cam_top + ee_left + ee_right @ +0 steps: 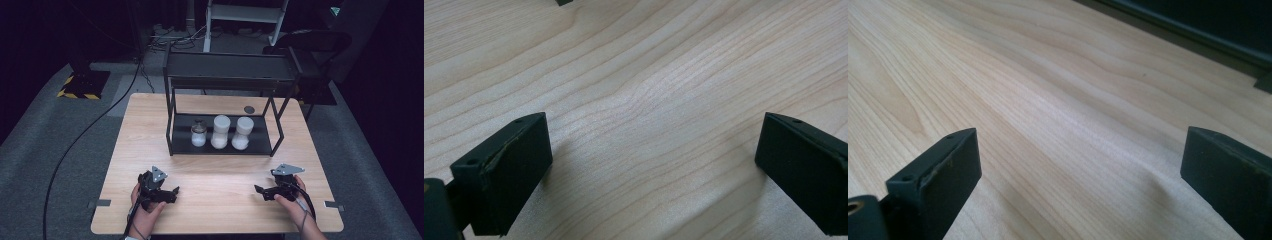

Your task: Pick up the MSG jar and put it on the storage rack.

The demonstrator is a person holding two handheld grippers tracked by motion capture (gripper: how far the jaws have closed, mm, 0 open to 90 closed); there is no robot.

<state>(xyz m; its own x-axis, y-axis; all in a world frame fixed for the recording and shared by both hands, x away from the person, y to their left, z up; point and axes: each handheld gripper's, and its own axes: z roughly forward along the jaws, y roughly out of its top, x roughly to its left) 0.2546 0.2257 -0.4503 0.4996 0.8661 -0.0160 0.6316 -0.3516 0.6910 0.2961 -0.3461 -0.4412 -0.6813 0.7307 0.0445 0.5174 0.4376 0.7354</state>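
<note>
Fingers [509,170] of the left gripper [172,192] stand wide apart with bare table [215,180] between them; the right gripper [260,191] is spread just as wide, holding nothing. Both lie low at the near edge (about 7 and 5 o'clock on the tabletop), jaws turned toward each other. Three jars [220,132] stand in a row on the rack's [172,125] lower shelf at 12 o'clock, well apart from both grippers.

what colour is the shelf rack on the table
Black, a metal-looking frame; the rack shows best in the high view.
</note>
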